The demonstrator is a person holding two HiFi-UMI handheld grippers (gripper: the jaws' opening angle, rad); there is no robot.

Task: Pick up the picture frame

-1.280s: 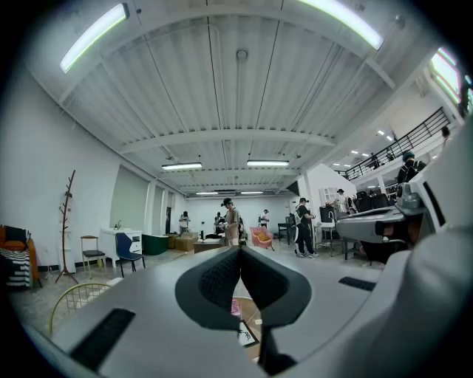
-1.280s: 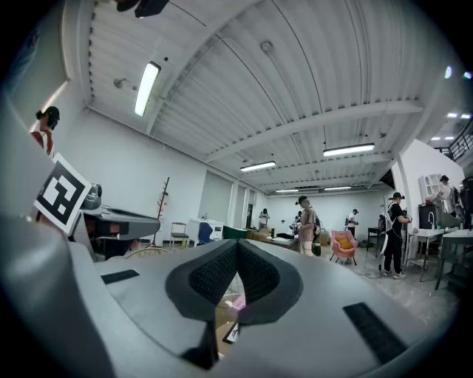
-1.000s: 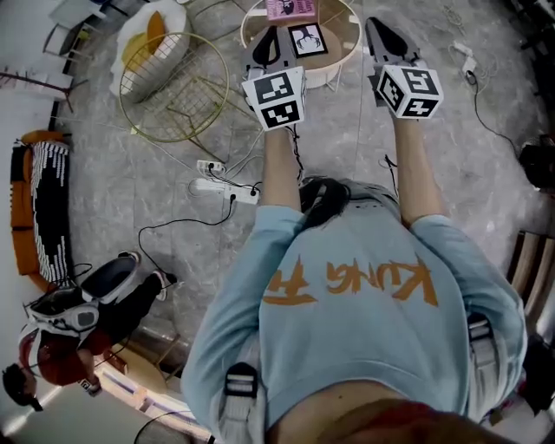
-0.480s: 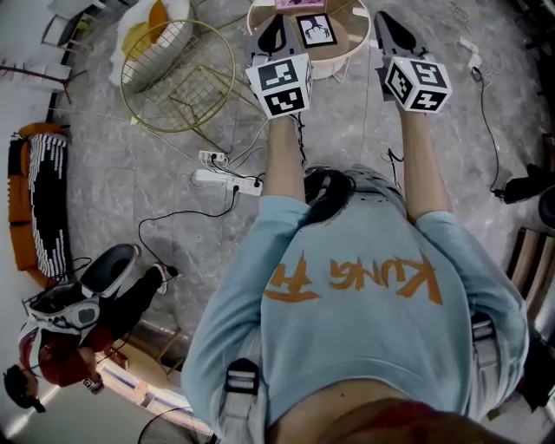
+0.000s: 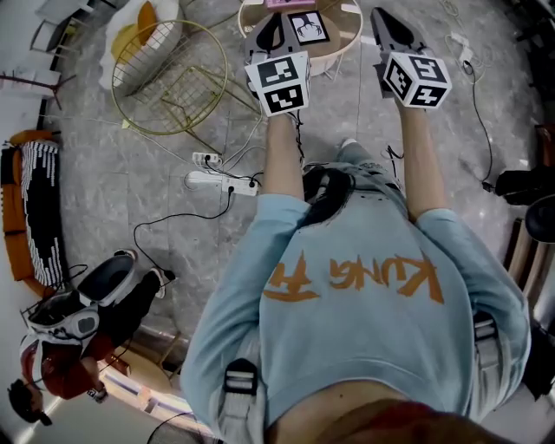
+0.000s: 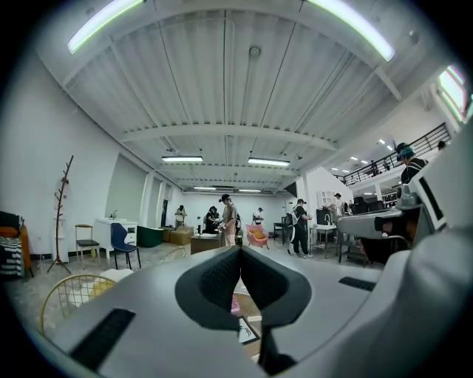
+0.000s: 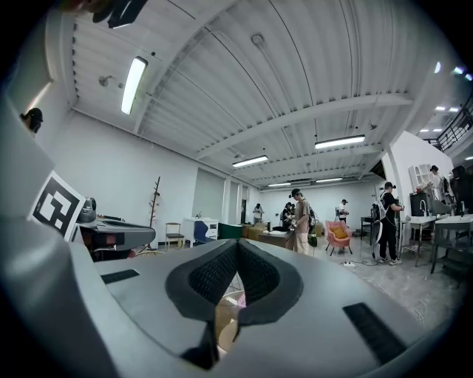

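Note:
The picture frame (image 5: 310, 26), black-edged with a white print, lies flat on a small round table (image 5: 345, 48) at the top of the head view. My left gripper (image 5: 274, 21) reaches over the table's left part, just left of the frame, with its jaws shut and empty. My right gripper (image 5: 378, 14) hovers off the table's right rim, also shut on nothing. In the left gripper view the closed left gripper (image 6: 240, 253) points level, and the frame (image 6: 246, 330) shows below it. In the right gripper view the right gripper (image 7: 236, 246) has its pads pressed together above the table (image 7: 220, 326).
A pink book (image 5: 286, 3) lies on the table behind the frame. A gold wire basket (image 5: 169, 78) and a white chair (image 5: 139, 39) stand to the left. A power strip (image 5: 221, 183) and cables lie on the floor. A person (image 5: 65, 338) crouches at lower left.
Both grippers have edged a little forward toward the table, which now sits nearer the top edge of the head view. Both pairs of jaws stayed shut.

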